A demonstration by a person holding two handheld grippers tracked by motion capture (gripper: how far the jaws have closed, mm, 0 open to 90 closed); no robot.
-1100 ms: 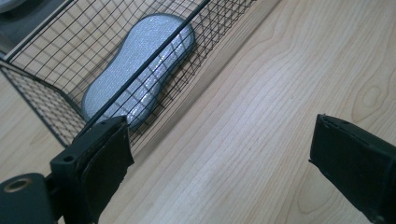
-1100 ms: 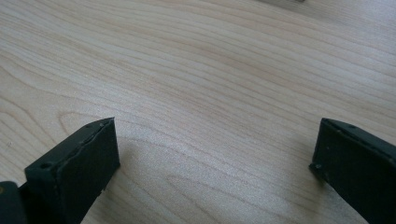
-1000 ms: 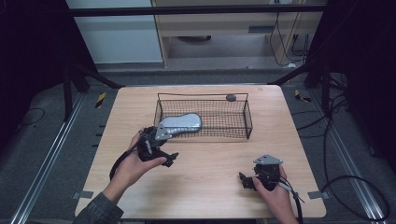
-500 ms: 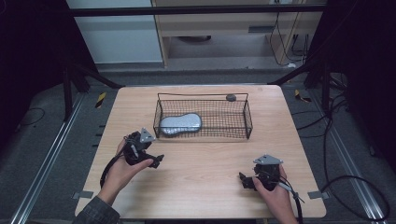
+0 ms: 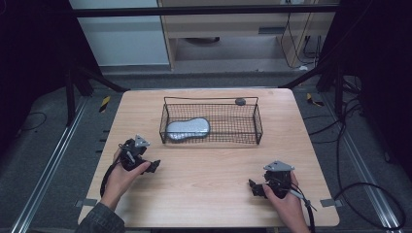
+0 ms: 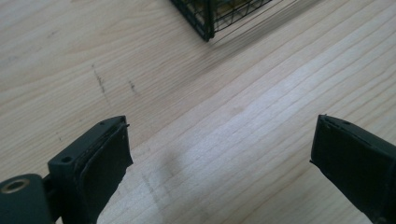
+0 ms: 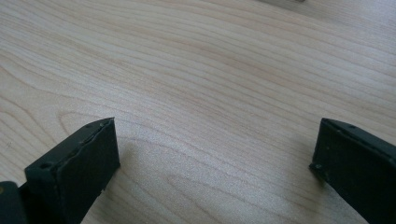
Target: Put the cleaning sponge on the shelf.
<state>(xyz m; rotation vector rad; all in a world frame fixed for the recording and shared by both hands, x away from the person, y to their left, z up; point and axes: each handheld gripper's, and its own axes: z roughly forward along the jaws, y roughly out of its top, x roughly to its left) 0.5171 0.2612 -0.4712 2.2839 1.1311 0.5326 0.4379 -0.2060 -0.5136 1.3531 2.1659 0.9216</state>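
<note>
A black wire basket (image 5: 257, 127) stands on the far middle of the wooden table (image 5: 204, 170). Inside its left end lies a grey, peanut-shaped padded object (image 5: 188, 128). My left gripper (image 5: 153, 166) rests low over the table's left front, below and left of the basket, jaws wide open with bare wood between them (image 6: 219, 154). A corner of the basket (image 6: 210, 18) shows at the top of the left gripper view. My right gripper (image 5: 253, 187) sits near the right front edge, also open over bare wood (image 7: 215, 154).
A small dark round object (image 5: 240, 101) sits at the basket's far rim. Metal rails run along the floor on both sides of the table. Cables lie on the floor at the right. A cabinet stands beyond the far edge.
My left gripper has let go of the grey object, which now lies in the basket, and has drawn back toward the table's left front. The right gripper has stayed still.
</note>
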